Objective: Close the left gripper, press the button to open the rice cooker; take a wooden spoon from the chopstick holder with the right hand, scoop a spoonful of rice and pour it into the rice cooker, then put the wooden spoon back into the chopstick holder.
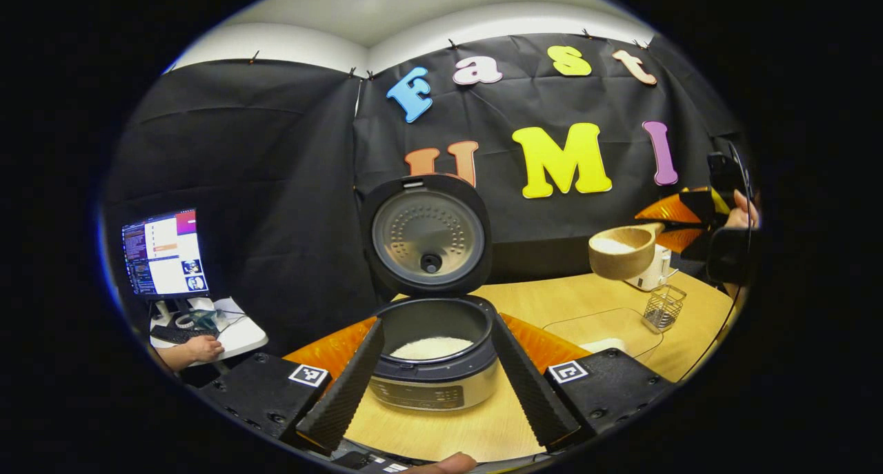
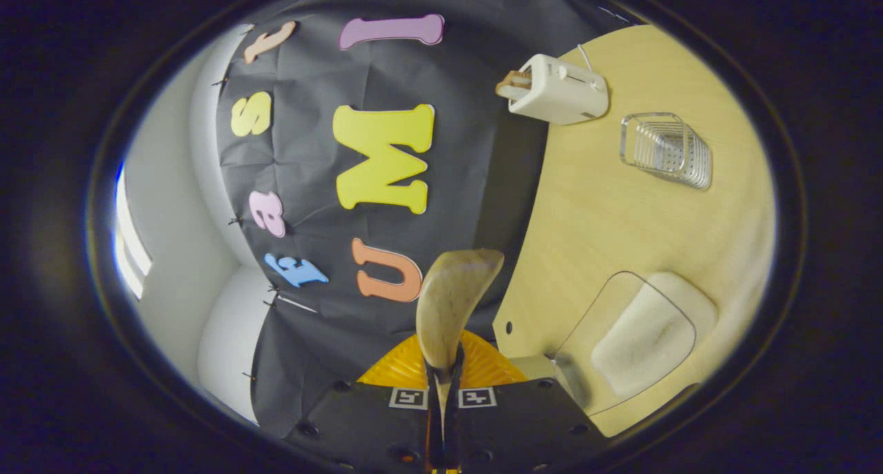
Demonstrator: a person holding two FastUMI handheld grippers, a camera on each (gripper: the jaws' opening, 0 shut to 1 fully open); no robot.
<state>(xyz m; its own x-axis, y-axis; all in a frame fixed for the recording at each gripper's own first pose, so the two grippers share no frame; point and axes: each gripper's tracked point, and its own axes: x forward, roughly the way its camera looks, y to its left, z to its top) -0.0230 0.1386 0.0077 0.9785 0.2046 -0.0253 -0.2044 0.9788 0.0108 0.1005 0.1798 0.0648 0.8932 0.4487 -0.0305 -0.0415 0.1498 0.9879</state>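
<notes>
Rice point(image 1: 432, 348) lies white and level in the dark inner pot of the rice cooker point(image 1: 434, 363), which we see at the lower centre of the left gripper view with its round lid point(image 1: 426, 236) standing upright behind it. Our left gripper point(image 1: 436, 377) spreads its fingers wide to either side of the cooker, holding nothing. At the right of that view, the wooden spoon point(image 1: 621, 251) hangs above the table point(image 1: 552, 294), its pale bowl heaped with white rice, above a clear tray point(image 1: 607, 329) and near the wire chopstick holder point(image 1: 664, 307). In the right gripper view, our right gripper point(image 2: 441, 391) is clamped tight on the spoon's handle at bottom centre, the bowl's back rising mid-frame.
</notes>
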